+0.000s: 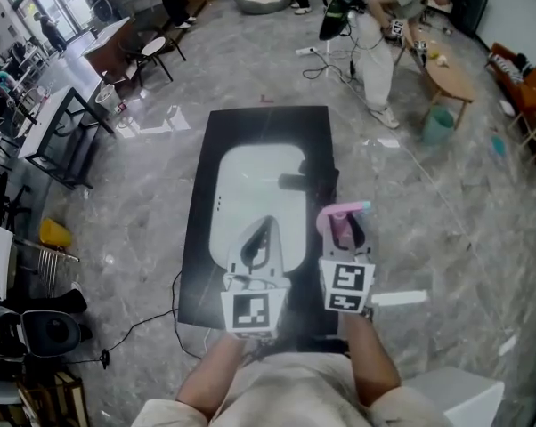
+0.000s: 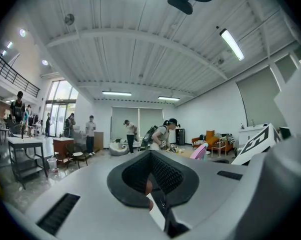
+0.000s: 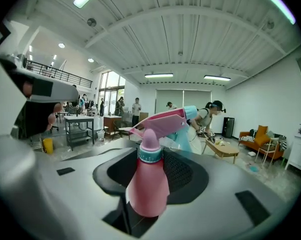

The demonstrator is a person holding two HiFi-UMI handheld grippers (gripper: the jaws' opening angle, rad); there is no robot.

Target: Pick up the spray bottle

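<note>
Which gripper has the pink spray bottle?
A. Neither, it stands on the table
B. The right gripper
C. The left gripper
B: the spray bottle sits upright between the jaws of the right gripper, while the left gripper has nothing in it.

A black rectangular worktop [image 1: 250,123] stands on a glossy floor of grey marbled tiles [image 1: 410,212]. A white, round-cornered oblong slab [image 1: 246,185] lies flat along its middle. A small dark object [image 1: 295,181], too small to identify, rests at the slab's right edge.
</note>
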